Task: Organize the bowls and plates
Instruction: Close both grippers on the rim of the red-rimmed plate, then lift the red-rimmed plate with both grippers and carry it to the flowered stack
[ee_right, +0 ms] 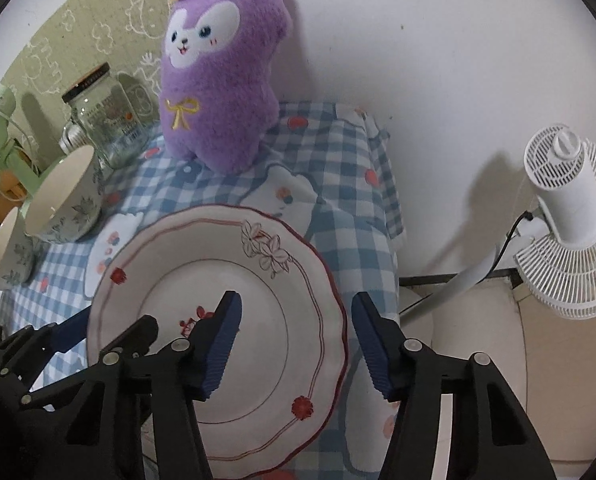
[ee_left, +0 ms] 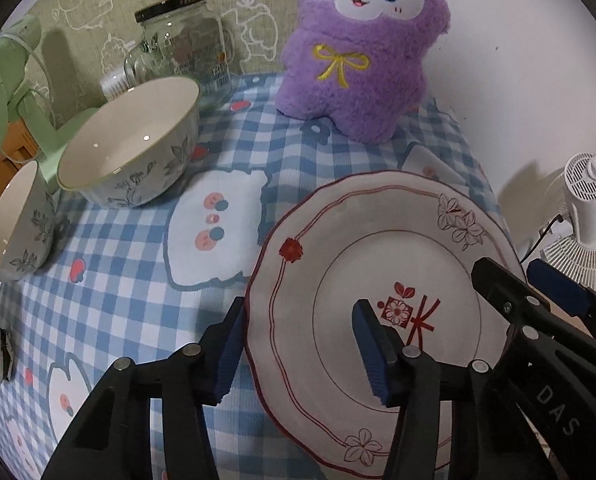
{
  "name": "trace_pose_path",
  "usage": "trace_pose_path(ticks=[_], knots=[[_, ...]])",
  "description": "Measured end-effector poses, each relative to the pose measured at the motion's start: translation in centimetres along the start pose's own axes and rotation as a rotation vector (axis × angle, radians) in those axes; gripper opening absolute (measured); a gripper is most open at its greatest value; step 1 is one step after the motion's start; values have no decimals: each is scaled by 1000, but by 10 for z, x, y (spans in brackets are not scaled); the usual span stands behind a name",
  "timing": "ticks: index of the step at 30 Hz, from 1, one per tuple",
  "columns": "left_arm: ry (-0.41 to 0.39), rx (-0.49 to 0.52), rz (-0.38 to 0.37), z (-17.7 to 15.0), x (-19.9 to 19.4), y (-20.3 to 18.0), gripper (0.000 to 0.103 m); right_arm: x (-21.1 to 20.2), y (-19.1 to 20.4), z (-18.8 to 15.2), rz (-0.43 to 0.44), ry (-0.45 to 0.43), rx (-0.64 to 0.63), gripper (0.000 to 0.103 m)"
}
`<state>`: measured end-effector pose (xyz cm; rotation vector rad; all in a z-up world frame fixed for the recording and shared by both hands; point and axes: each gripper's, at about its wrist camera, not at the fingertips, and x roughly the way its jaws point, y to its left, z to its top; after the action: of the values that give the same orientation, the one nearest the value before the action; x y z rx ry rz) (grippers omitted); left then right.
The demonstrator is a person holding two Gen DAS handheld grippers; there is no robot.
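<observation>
Both grippers straddle opposite rims of the white scalloped red-trimmed ceramic plate [ee_left: 361, 264]: left gripper [ee_left: 301, 354], right gripper [ee_right: 298, 346], jaws half-wide, not gripping. We should seat pads on the rim, squeeze evenly, lift level.

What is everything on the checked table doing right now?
White red-rimmed plate: flat, its edges between both grippers' jaws.
Left gripper: open, astride plate's left rim.
Right gripper: open, astride right rim.
Big floral bowl: upright, empty.
Glass jar: lidded.
Purple plush: upright.

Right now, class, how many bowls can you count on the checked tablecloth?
2 whole bowls: a large bowl in front of the glass jar, and a smaller bowl nearer the left edge. A patterned piece at the left edge may be a third, mostly hidden.
</observation>
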<state>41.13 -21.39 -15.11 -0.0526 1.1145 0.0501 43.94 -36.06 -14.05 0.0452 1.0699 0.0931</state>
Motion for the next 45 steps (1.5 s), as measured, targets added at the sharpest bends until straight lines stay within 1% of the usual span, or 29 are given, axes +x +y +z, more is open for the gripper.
trace_pose_path(ticks=[1,6,9,15,21,22,25,28,32,36,45], knots=[[4,2,2,-1,2,0,53,3,0,-1,2,7,-2,56],[3,7,7,-1,5,-1,51,10,2,-2,-13,18,-16,53],[-3,8,2,-1,5,0,52,15,3,-3,-34,27,-28,49],[10,12,-2,0,6,0,52,24,4,-4,-57,47,-40,48],[9,7,-1,1,6,2,52,24,6,-2,-72,55,-43,47],[12,4,-2,1,6,3,52,23,7,-2,-77,56,-45,44],[12,-20,11,1,5,9,45,19,5,-3,-72,55,-41,39],[15,-25,15,-1,2,10,44,14,7,-7,-72,54,-41,38],[19,-22,13,-7,-4,15,38,6,10,-11,-70,47,-35,37],[31,-36,4,-14,-10,20,38,-2,16,-16,-71,49,-40,37],[47,-10,6,-35,-29,35,38,-21,34,-37,-73,68,-34,37]])
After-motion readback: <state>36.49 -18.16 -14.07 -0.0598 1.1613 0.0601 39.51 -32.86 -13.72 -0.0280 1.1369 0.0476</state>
